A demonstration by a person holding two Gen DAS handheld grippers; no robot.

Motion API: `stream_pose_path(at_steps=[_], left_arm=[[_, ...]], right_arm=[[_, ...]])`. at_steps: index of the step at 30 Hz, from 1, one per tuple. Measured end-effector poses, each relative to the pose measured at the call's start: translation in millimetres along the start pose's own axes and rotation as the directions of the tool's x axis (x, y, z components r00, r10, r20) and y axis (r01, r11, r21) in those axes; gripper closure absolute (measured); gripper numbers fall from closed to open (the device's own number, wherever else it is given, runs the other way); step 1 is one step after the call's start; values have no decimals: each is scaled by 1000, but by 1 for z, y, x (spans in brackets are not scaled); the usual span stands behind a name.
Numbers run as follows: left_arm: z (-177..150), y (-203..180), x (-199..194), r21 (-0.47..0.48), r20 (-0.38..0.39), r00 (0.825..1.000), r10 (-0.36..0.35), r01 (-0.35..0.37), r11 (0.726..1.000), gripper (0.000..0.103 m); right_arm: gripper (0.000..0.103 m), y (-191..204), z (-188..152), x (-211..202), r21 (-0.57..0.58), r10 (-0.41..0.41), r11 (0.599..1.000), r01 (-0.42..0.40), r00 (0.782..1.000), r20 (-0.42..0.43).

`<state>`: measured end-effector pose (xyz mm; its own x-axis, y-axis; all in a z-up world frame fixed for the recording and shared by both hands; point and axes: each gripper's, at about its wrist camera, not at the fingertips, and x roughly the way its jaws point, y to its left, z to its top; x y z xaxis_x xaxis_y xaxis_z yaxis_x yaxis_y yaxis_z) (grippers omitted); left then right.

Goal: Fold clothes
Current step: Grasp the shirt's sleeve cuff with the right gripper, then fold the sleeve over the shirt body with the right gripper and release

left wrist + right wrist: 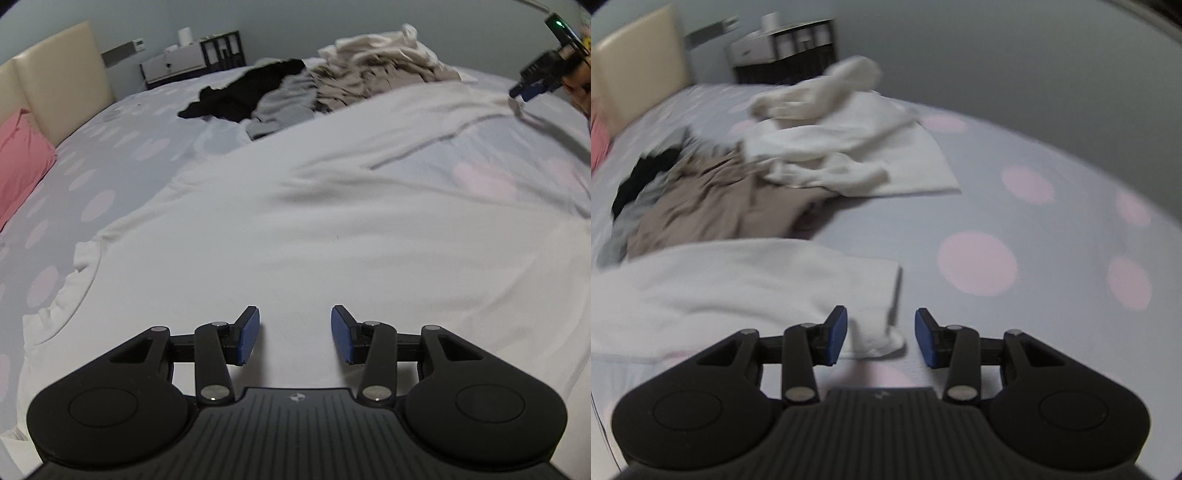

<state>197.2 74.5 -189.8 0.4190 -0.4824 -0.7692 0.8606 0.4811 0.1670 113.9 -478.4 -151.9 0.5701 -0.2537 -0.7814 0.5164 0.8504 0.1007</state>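
Observation:
A white long-sleeved garment lies spread flat on the bed. My left gripper hovers just over its body, jaws open, nothing between the blue pads. One sleeve runs toward the far right, where my right gripper shows small. In the right wrist view the same garment lies at lower left. Its sleeve cuff sits below the gap of my open right gripper, and the pads do not press on it.
A loose pile of clothes, black, grey, tan and cream, lies further up the bed. The sheet is pale with pink dots. A pink pillow, a cream headboard and a nightstand stand at the far left.

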Motion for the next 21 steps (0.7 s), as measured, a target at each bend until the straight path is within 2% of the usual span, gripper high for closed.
stream_pose_path(at_steps=[4,6,8,9,14,15,19,21], left_arm=[[0,0,2,-15,-6,1000,0,0,1000,62],[0,2,3,-38,-12,1000,-1,1,999,62],[0,2,2,-53,-13,1000,1,-2,999,62],[0,2,2,-57,-12,1000,4,-5,998,62],[3,3,-9,-98,3,1000,-8,8,995,62],[5,3,-13,-111,11,1000,-15,16,994,62],[10,6,-34,-161,57,998,-30,39,986,62],[11,9,-45,-181,71,997,-33,45,983,62]], right_arm=[[59,-18,-6,20,128,36,991,-32,999,-30],[57,-18,-9,24,163,25,986,-20,999,-29],[66,-17,-9,26,165,26,986,-21,999,-27],[87,-15,-7,26,150,31,988,-27,999,-26],[89,-5,1,4,190,89,977,-93,996,32],[89,3,3,-5,186,106,976,-114,993,56],[90,57,16,-42,3,204,979,-206,969,139],[90,91,20,-56,-75,273,961,-265,952,140]])
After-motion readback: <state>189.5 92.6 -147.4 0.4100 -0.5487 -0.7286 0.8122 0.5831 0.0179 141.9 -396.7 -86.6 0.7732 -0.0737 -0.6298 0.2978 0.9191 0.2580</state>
